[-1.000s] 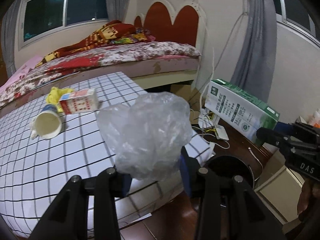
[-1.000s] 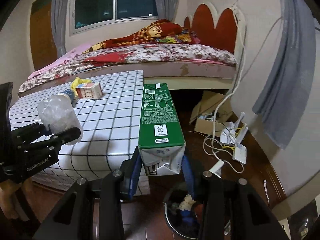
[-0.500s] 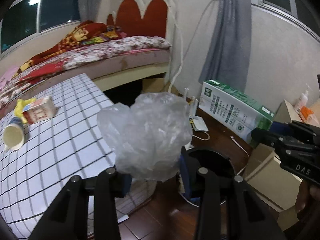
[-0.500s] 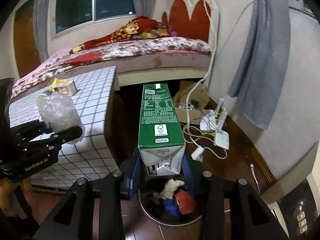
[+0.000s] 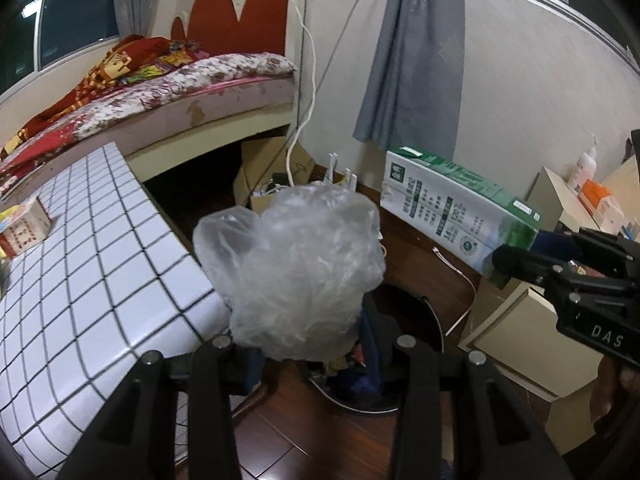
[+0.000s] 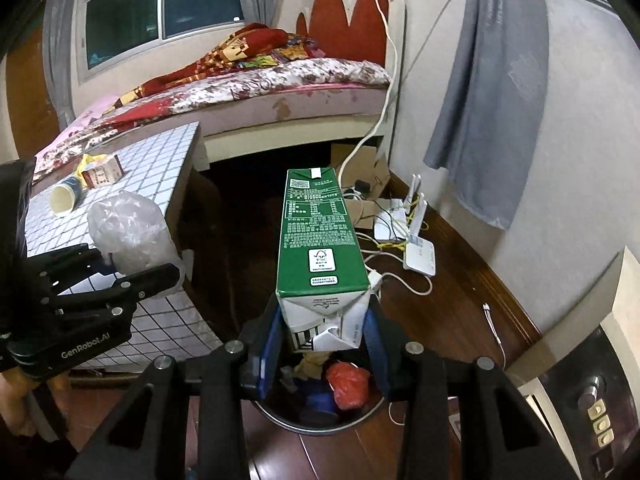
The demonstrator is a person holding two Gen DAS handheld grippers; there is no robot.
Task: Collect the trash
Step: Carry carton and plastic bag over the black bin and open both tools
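My left gripper [image 5: 310,350] is shut on a crumpled clear plastic bag [image 5: 292,268], held over the near rim of the round black trash bin [image 5: 416,312] on the floor. The bag [image 6: 128,232] and left gripper [image 6: 120,276] also show at the left of the right wrist view. My right gripper [image 6: 322,340] is shut on the white end of a tall green milk carton [image 6: 318,240], which points away over the trash bin [image 6: 320,424] directly below. In the bin lie red and blue scraps. The carton [image 5: 460,216] and the right gripper [image 5: 520,264] appear at the right of the left wrist view.
A white tiled table [image 6: 168,184] stands left of the bin, with a paper cup [image 6: 66,198], a small red-white box [image 6: 102,170] and a yellow scrap on it. Behind are a bed [image 6: 260,88], cardboard boxes, white routers [image 6: 416,240] and cables on the floor. A beige cabinet [image 5: 516,340] stands right.
Both grippers moved from beside the table to over the trash bin and sank a little, each keeping its grip. The table slid left in both views and the bin's contents came into sight.
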